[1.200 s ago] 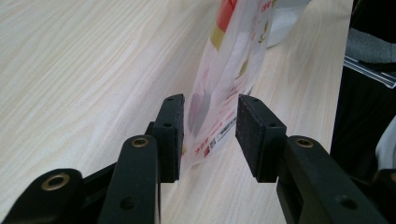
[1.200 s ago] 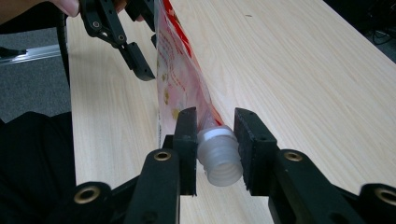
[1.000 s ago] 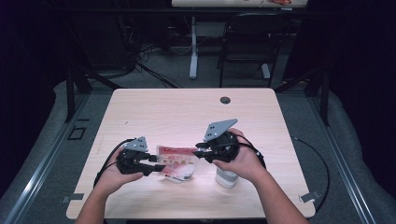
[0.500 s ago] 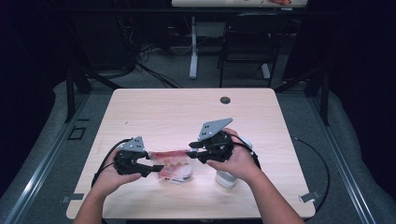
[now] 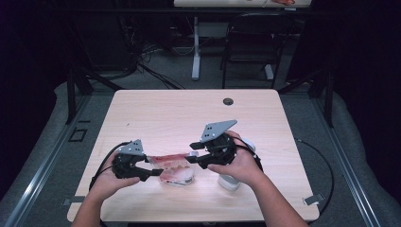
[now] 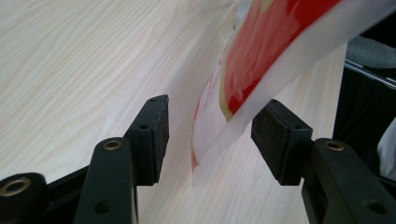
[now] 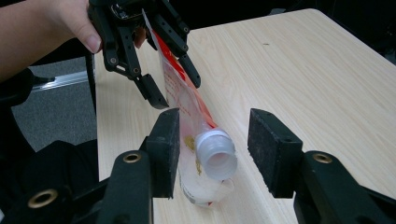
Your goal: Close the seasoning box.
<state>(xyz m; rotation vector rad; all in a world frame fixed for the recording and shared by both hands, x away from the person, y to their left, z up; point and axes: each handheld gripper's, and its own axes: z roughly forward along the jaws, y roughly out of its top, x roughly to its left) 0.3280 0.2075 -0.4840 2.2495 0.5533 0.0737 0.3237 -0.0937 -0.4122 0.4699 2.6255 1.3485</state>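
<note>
A red and white pouch [image 5: 174, 166] is seen lying on the table [image 5: 189, 109], between the two grippers near its front edge. The left gripper [image 6: 210, 128] has just been opening, its pads clear of the pouch's flat end between them. The right gripper [image 7: 214, 149] has likewise been opening, its jaws released around the pouch's white spout [image 7: 215, 154].

From up high I can't read the pouch [image 5: 172, 165]; its print is too small, and my grippers hide both ends. In the left gripper view its upper part runs off the top edge. The white thing [image 5: 229, 181] sits mostly under my right hand [image 5: 239, 163].
</note>
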